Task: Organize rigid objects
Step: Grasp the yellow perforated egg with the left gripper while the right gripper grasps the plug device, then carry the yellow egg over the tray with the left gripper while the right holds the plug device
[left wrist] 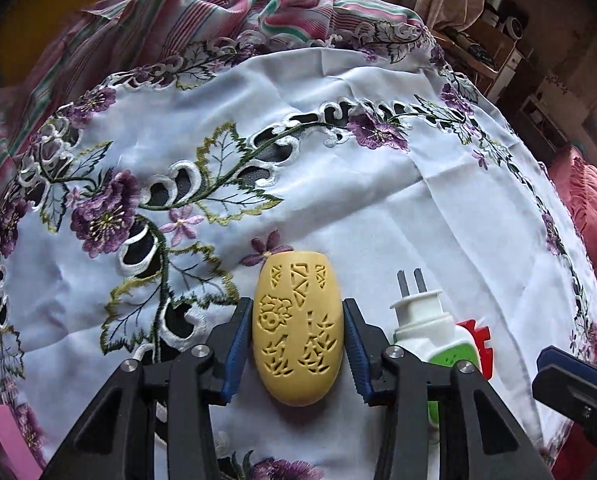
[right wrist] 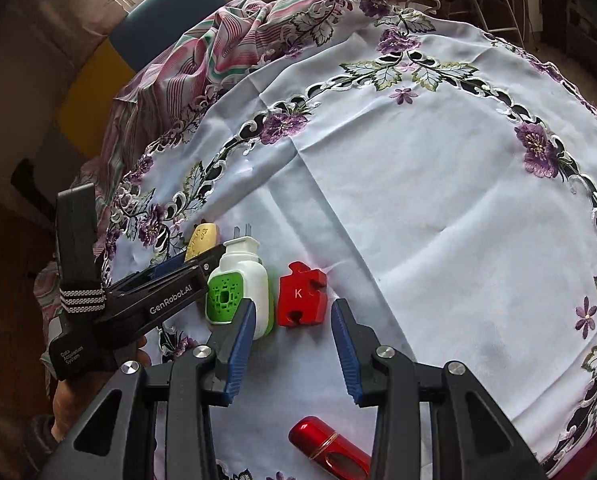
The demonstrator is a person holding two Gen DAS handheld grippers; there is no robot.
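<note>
At the lower centre of its own view, the left hand-held gripper [left wrist: 297, 344] clamps the carved yellow oval plastic case [left wrist: 298, 330], long axis pointing forward, while the right hand-held gripper [right wrist: 293, 344] gapes empty short of the red puzzle-shaped block [right wrist: 301, 299] on the worktop [right wrist: 438, 208].

Your left wrist camera looks low and close along its fingers across the embroidered tablecloth [left wrist: 338, 128]. Your right wrist camera sits higher, angled down. Both views share the white-and-green plug-in device [left wrist: 434, 328] [right wrist: 240, 288] and yellow carved case [left wrist: 298, 328] [right wrist: 202, 240].
</note>
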